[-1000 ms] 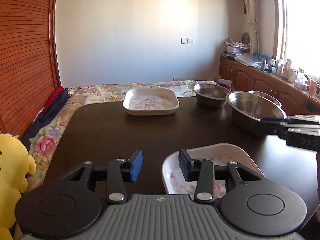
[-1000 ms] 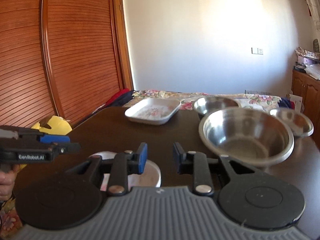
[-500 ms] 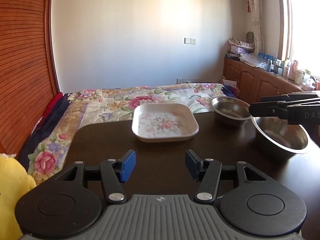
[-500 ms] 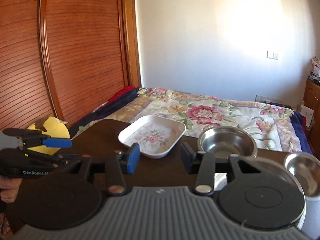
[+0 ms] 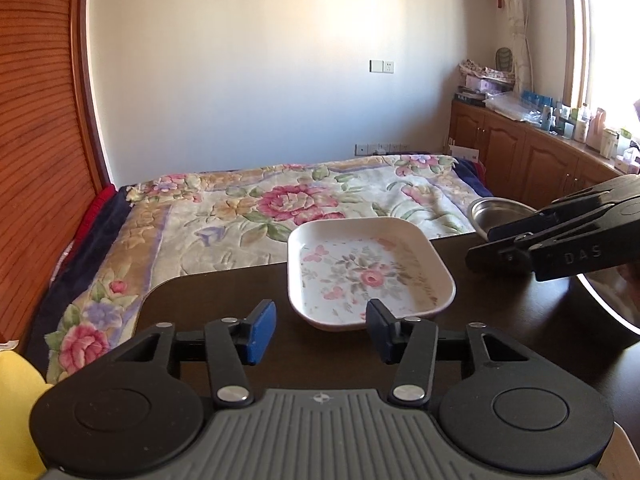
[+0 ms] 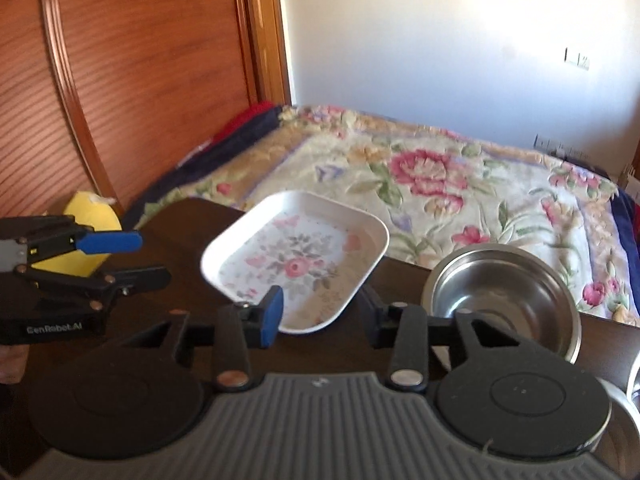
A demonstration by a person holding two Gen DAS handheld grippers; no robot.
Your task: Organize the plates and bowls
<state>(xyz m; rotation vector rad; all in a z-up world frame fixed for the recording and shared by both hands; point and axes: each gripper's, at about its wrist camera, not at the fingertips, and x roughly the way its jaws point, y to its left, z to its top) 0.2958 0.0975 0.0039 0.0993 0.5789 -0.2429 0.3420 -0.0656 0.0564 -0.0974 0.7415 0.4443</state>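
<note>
Both grippers have advanced across the dark wooden table (image 5: 224, 292) since a second ago, leaving behind the white plate that lay under the left one and closing on the floral dish at the far edge.

Beyond the table, a bed under a floral quilt (image 5: 280, 200) fills the room's middle, flanked by a slatted wooden wardrobe (image 5: 36, 140) on the left and low wooden cabinets (image 5: 520, 152) crowded with bottles under the window on the right.

On the table itself, the square white floral dish (image 5: 368, 272) sits near the far edge, upright and apart from everything else. Just to its right stands a small steel bowl (image 6: 504, 292), also at the far edge. Part of a larger steel bowl (image 5: 612, 300) shows at the right margin of the left wrist view, behind the other tool.

The left gripper (image 5: 320, 332) hovers just short of the dish, its jaws spread wide and holding nothing; the dish's near rim lies between the blue fingertips (image 5: 260, 332) in that view. The right gripper (image 6: 320, 316) hangs over the dish's near corner, likewise spread wide and empty.

A yellow soft toy (image 6: 94, 224) peeks up beside the table's left edge.
</note>
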